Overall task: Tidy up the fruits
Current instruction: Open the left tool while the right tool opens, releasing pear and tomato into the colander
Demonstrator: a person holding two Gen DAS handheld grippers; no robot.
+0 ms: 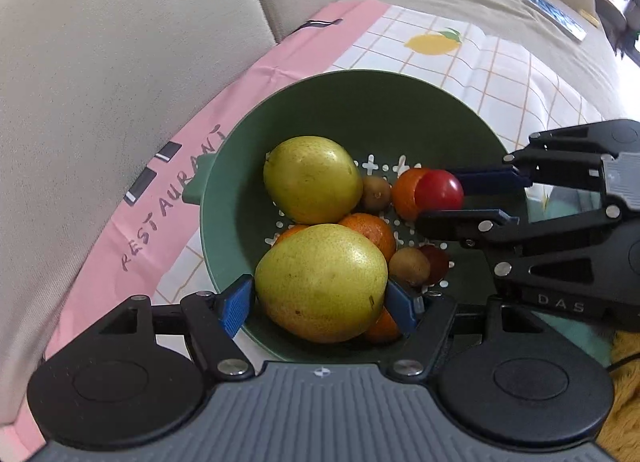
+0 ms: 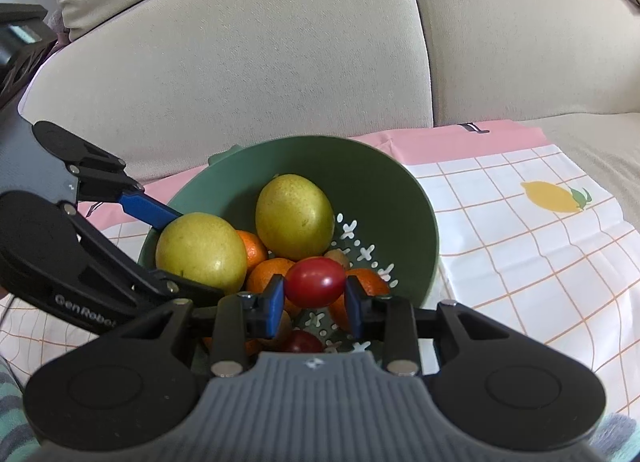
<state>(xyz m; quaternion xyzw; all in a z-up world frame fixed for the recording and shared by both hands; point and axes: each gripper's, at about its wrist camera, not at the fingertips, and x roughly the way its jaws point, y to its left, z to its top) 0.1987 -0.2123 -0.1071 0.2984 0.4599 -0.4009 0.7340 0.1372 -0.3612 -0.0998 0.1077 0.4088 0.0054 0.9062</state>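
Your right gripper [image 2: 315, 304] had its jaws narrowed onto a red tomato [image 2: 315, 282], the blue pads [image 2: 274, 304] pressing both of its sides, holding it over the lower middle of the green colander [image 2: 416, 222]. Your left gripper [image 1: 320, 304] had its jaws spread wide around the nearer pear [image 1: 320, 282], both pads against its flanks, low inside the colander's near wall [image 1: 224, 222].

The two grippers stood close inside the bowl, so little open room lay between them; in the left wrist view the right gripper's fingers reached in over the rim from the right of the frame. Beyond the rim, the checked cloth [image 2: 540, 246] lay open toward the right of the right wrist view, and the sofa back [image 2: 240, 62] rose just behind the colander.

Counted in the colander: two pears, the second [image 1: 312, 180] at the centre; at least three oranges [image 1: 372, 232], partly hidden; two kiwis [image 1: 409, 266]; and a second dark red fruit [image 1: 438, 262] on the bottom.
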